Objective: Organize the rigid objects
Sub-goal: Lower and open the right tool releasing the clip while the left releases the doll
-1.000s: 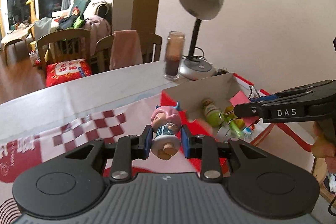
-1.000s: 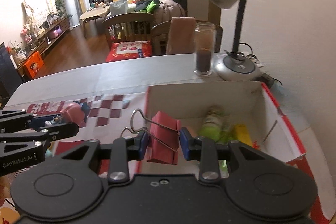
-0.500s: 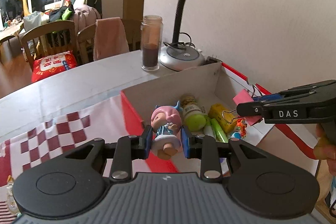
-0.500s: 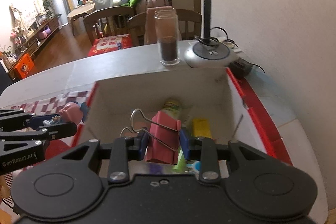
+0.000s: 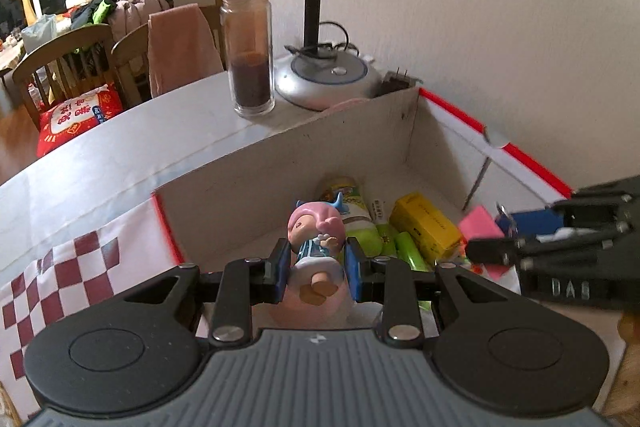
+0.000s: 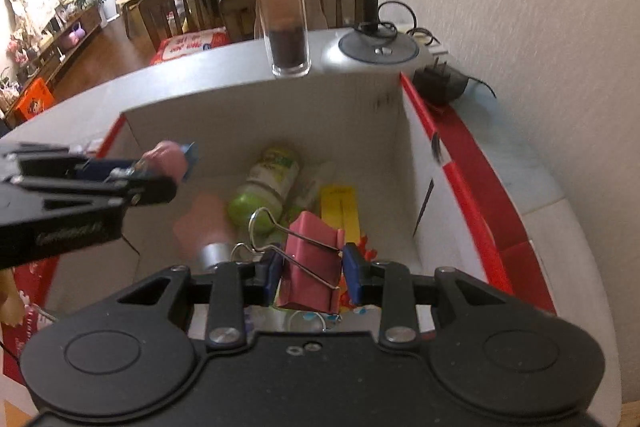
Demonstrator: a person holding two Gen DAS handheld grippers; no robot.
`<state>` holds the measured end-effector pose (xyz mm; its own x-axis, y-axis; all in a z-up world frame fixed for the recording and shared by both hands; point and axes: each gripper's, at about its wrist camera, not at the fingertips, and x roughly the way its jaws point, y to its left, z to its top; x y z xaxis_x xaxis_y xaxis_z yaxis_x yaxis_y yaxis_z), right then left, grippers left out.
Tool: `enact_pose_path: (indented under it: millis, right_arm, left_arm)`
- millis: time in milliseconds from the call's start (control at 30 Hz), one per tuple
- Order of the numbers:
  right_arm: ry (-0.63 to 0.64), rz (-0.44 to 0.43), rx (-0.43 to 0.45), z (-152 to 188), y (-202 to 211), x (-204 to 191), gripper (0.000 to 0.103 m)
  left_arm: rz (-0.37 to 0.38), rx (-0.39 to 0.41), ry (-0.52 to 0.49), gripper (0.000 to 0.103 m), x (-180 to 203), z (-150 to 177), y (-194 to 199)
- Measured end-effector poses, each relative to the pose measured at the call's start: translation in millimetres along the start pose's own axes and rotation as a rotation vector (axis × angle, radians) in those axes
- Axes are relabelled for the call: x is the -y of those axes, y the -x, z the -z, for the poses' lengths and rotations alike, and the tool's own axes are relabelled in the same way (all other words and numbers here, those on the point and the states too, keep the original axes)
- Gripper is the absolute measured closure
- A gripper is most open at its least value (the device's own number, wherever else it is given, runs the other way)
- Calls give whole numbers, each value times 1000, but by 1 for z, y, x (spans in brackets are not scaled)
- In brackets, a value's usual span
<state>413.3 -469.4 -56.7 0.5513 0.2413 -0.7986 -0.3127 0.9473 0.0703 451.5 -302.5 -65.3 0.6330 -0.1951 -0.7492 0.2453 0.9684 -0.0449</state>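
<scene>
My left gripper (image 5: 316, 273) is shut on a small pink-haired doll figure (image 5: 316, 239) and hangs over the open cardboard box (image 5: 256, 179), near its left wall. My right gripper (image 6: 310, 279) is shut on a pink binder clip (image 6: 312, 259) with its wire handles sticking up, also over the box. Each gripper shows in the other's view: the right one (image 5: 500, 247) at the right edge with the pink clip (image 5: 478, 223), the left one (image 6: 160, 183) at the left with the doll (image 6: 170, 161). Inside the box lie a green bottle (image 6: 266, 187), a yellow pack (image 5: 424, 227) and other small items.
A tall glass jar (image 5: 248, 55) with dark contents stands just behind the box, beside the lamp base (image 5: 328, 75) and its stem. A black plug adapter (image 6: 438, 83) lies by the wall. A red-checked cloth (image 5: 60, 267) covers the table left of the box. Chairs stand beyond.
Both grippers have moved forward and down from beside the box to over its inside, each still holding its object. The left one crossed the box's left wall.
</scene>
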Motion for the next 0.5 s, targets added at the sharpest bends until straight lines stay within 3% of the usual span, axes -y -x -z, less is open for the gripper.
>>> enact_pose_path:
  millis: [500]
  right_arm:
    - [59, -17, -64, 1, -32, -14, 72]
  left_arm:
    - [-79, -158, -39, 75, 6, -19, -61]
